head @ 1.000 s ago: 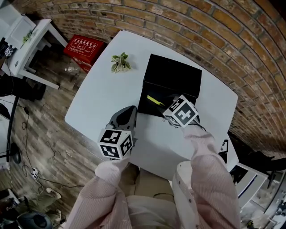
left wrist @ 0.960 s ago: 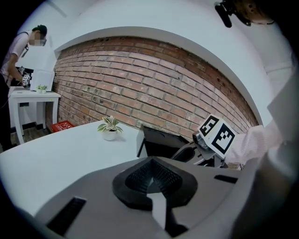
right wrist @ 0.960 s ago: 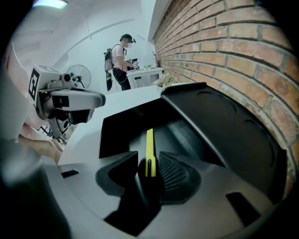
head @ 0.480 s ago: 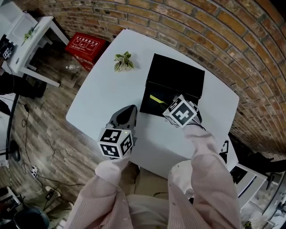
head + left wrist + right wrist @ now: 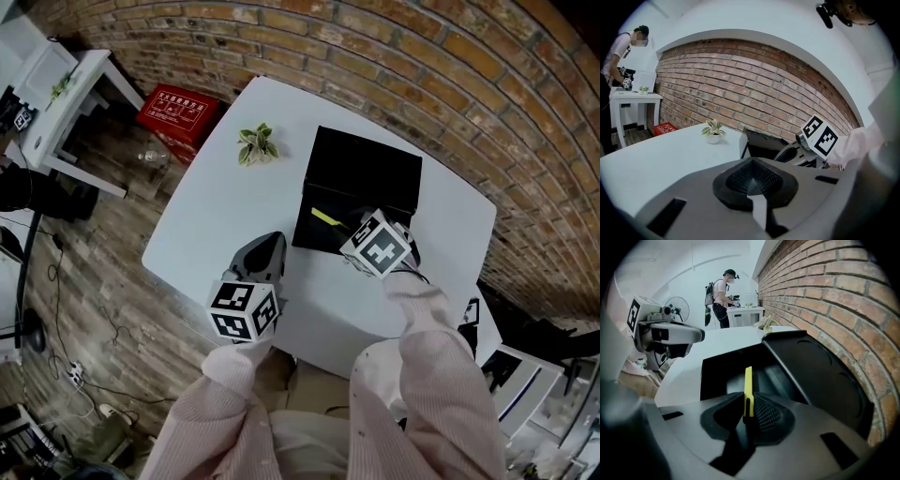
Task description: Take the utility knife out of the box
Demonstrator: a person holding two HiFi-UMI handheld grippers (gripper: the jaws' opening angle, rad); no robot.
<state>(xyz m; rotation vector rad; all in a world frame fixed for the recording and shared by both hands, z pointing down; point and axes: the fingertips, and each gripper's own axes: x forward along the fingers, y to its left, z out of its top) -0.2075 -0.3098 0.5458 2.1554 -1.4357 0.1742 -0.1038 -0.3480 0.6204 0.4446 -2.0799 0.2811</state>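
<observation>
**A:** What is the largest thing around the fingers?

**B:** The brick wall, which lies beyond both pairs. Beneath them is the white table.

**A:** And the box?

**B:** The black box lies open on the table, with its lid raised on the side far from the fingers. The right gripper points steeply down into it from the near edge. The left gripper is apart from the box, to the left of the right one's fingers and over bare tabletop.

**A:** How do the left one's fingers stand?

**B:** They are pressed together with nothing between them. A small potted plant stands ahead of them and a little to the left, well apart.

**A:** And the right one's?

**B:** They have just been closing, and the pads now pinch the yellow utility knife, which is held on edge. The knife sticks out ahead of the fingertips over the box's dark inside. In the head view its yellow strip runs away to the left of the fingers, within the box's walls.
</observation>
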